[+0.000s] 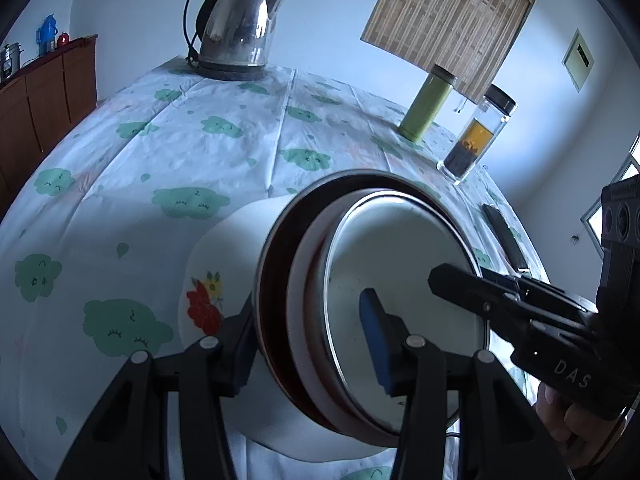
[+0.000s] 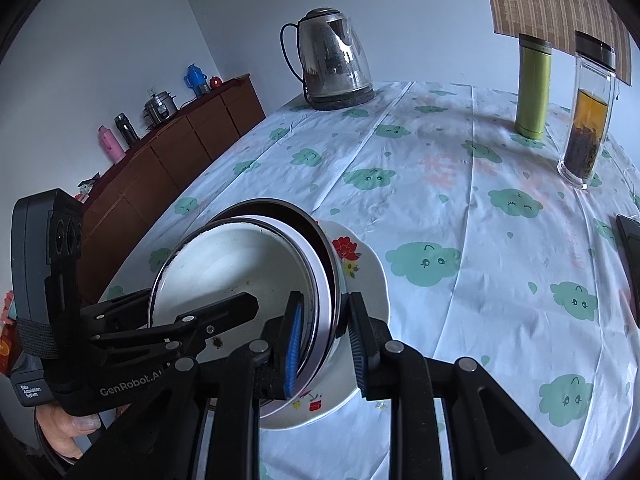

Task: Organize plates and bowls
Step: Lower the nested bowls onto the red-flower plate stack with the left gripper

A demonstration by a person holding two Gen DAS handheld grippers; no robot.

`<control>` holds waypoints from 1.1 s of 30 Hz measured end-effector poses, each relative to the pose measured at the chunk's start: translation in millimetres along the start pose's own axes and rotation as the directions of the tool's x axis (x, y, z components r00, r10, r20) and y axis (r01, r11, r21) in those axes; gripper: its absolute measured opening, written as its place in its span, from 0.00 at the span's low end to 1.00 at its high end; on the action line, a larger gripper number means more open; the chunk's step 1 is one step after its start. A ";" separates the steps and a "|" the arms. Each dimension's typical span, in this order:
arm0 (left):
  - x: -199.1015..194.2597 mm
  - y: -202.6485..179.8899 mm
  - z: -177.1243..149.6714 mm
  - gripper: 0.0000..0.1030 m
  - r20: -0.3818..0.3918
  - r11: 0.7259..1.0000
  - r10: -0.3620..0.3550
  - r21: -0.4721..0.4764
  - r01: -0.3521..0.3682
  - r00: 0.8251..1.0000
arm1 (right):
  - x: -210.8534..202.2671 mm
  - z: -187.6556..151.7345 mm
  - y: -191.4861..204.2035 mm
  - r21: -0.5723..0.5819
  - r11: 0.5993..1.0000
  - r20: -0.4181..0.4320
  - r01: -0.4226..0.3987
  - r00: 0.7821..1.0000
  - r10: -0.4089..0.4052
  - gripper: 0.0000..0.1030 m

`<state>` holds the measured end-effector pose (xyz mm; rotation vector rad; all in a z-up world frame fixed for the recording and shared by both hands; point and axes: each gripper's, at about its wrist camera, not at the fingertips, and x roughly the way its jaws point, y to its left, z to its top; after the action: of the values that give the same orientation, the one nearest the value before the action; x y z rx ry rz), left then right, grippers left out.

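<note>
Cloud-print cloth covers the counter (image 2: 440,208). Nested bowls (image 2: 240,264) are held tilted over a flowered plate (image 2: 368,276) at the near edge. Their rims are clamped by the left hand-held gripper (image 1: 310,344) and the right hand-held gripper (image 2: 326,340). Both should be lowered together, level, and centred before release. Kettle (image 2: 332,60) and bottles (image 2: 560,92) stand far off.

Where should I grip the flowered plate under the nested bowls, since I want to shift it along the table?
Take the flowered plate by its bare rim on the far side, toward the kettle. It lies flat under the bowls, so only that thin edge is exposed; both grippers crowd the near side.
</note>
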<state>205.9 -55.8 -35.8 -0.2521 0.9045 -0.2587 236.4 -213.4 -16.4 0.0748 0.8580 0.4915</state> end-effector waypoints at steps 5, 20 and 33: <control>7.4 3.7 -0.3 0.46 -0.012 1.000 -0.027 -0.015 0.027 1.000 | 3.5 0.7 -4.0 0.014 1.000 0.046 -0.015 0.999 0.015 0.24; 5.9 -3.0 -5.7 0.47 0.018 0.999 -0.027 0.024 0.027 0.999 | 10.5 -3.0 1.6 -0.071 0.997 0.064 0.022 0.998 -0.017 0.25; 8.4 6.0 -2.9 0.49 0.029 0.997 -0.078 -0.026 0.079 0.997 | 15.5 -5.2 -18.5 0.048 0.992 0.083 -0.119 0.990 0.115 0.28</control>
<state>209.3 -53.2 -45.6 -0.3163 0.8716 -0.3151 248.2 -223.6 -35.5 0.1934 0.7914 0.5719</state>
